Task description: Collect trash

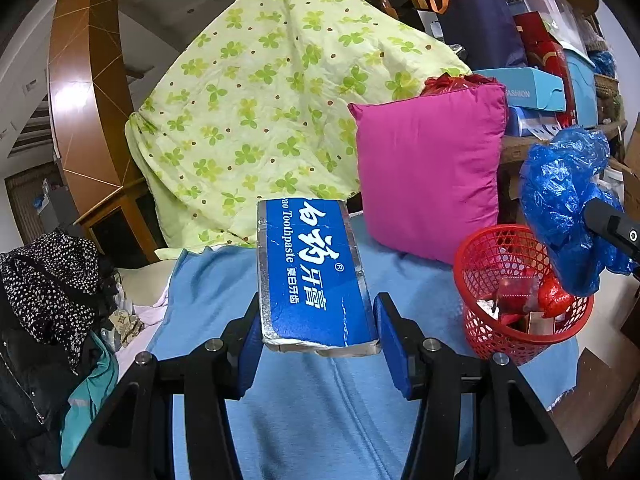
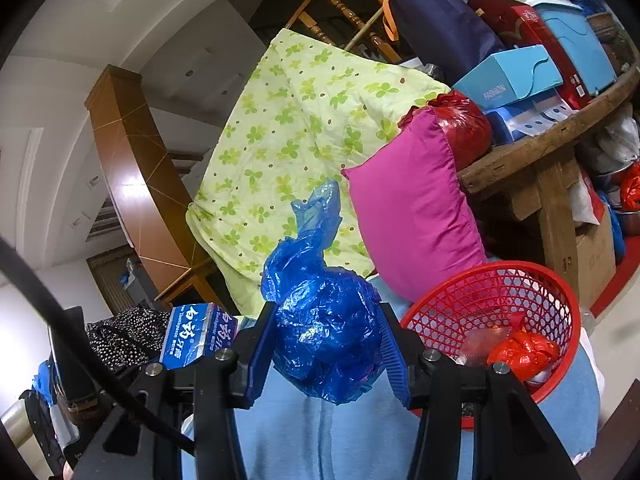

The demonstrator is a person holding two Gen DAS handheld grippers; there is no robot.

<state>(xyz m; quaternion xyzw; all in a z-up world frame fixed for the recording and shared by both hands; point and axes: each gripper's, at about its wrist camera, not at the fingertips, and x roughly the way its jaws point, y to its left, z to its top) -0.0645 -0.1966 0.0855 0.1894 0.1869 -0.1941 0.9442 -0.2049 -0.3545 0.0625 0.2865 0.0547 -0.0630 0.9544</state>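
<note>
The toothpaste box (image 1: 316,276), blue with silver edges and white lettering, sits lengthwise between the blue pads of the left gripper (image 1: 316,332), which is clamped on its near end; the box is lifted clear of the light-blue blanket (image 1: 304,412) below. In the right wrist view the same box (image 2: 198,334) shows to the left of the basket, beyond the right gripper's left finger.

The blue bag (image 2: 324,332), a crumpled plastic wad with a twisted tail pointing up, is pinched between the pads of the right gripper (image 2: 326,354). In the left wrist view the bag (image 1: 564,204) hangs over the far right rim of the basket, with a black finger of the right gripper (image 1: 612,228) against it.

The red basket (image 1: 484,264), a mesh bin, stands on the blanket to the right of the box. Inside it lie a crumpled red bag (image 2: 520,354), some clear wrapper and white scraps.

Just behind the basket leans a pink pillow (image 1: 432,172), and left of the pillow a green clover-print quilt (image 1: 260,112) is draped high. A red bag (image 2: 464,128) sits behind the pillow's top, at the edge of a wooden table (image 2: 548,140) stacked with boxes. Far left of the basket is a heap of dark clothes (image 1: 48,288).
</note>
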